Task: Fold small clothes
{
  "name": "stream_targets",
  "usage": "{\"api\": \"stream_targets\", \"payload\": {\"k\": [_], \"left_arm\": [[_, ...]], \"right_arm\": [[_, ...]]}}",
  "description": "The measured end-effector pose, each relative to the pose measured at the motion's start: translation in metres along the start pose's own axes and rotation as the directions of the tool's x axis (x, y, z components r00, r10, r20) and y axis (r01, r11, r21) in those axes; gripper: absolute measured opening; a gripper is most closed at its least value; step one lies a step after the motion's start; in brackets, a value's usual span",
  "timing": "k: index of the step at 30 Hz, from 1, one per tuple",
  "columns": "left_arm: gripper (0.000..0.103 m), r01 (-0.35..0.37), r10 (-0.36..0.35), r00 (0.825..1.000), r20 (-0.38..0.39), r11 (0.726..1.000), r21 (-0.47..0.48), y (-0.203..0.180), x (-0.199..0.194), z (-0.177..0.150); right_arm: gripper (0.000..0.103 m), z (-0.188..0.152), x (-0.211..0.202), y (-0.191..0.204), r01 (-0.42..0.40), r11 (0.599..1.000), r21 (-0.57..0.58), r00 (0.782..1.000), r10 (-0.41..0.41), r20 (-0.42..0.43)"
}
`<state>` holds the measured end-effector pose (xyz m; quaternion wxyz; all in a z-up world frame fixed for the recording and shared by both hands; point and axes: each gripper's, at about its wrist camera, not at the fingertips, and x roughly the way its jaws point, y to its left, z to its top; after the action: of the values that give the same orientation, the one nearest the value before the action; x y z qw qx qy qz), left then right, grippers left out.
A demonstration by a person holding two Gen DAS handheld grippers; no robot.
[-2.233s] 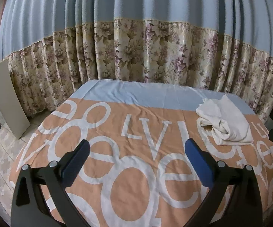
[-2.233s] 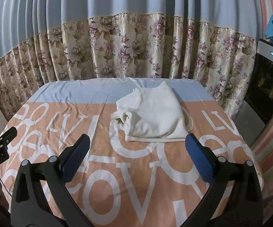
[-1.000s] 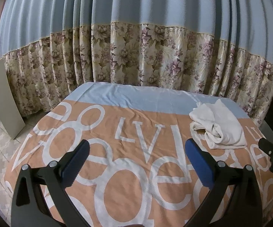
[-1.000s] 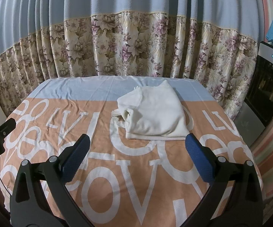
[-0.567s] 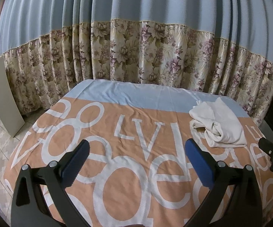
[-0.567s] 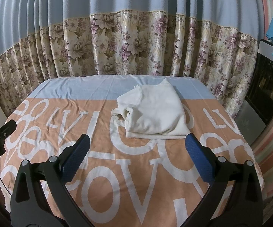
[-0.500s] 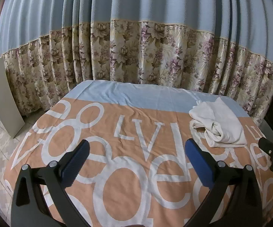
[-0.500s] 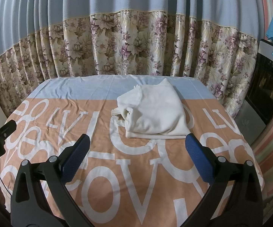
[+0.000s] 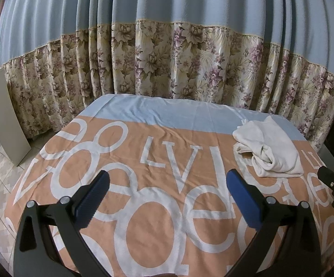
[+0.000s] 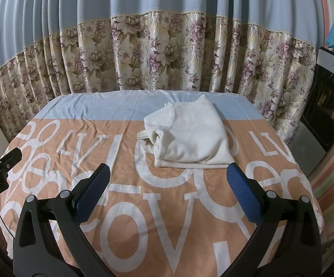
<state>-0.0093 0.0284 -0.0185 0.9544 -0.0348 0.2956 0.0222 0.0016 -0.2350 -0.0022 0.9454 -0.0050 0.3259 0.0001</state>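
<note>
Both the left gripper (image 9: 168, 190) and right gripper (image 10: 168, 190) gape empty over the bed (image 10: 167, 207); the soft, light cloth (image 10: 190, 136) probably lifts best by its near hem.

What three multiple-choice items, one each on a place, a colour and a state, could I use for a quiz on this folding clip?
1. Where does the white garment lie on the bedspread?
A. Far half, right of centre
B. Near left corner
C. On the floor

2. What colour is the bedspread's far band?
A. Light blue
B. Green
C. Black

3. What state is the right gripper in?
A. Shut on the garment
B. Open, holding nothing
C. Out of view

Answers: 1 A, it straddles the edge of the blue band, toward the right side. 2 A, pale blue against the orange. 3 B, the jaws stand wide apart, short of the garment.
</note>
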Motion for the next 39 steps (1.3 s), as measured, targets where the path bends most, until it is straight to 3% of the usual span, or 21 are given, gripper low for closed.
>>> {"api": "stream_targets", "payload": {"k": [39], "left_arm": [[0.101, 0.002, -0.002, 1.000, -0.003, 0.999, 0.036, -0.0035, -0.0044, 0.0059]], "right_arm": [[0.100, -0.0056, 0.0037, -0.0066, -0.002, 1.000, 0.006, 1.000, 0.002, -0.004]]}}
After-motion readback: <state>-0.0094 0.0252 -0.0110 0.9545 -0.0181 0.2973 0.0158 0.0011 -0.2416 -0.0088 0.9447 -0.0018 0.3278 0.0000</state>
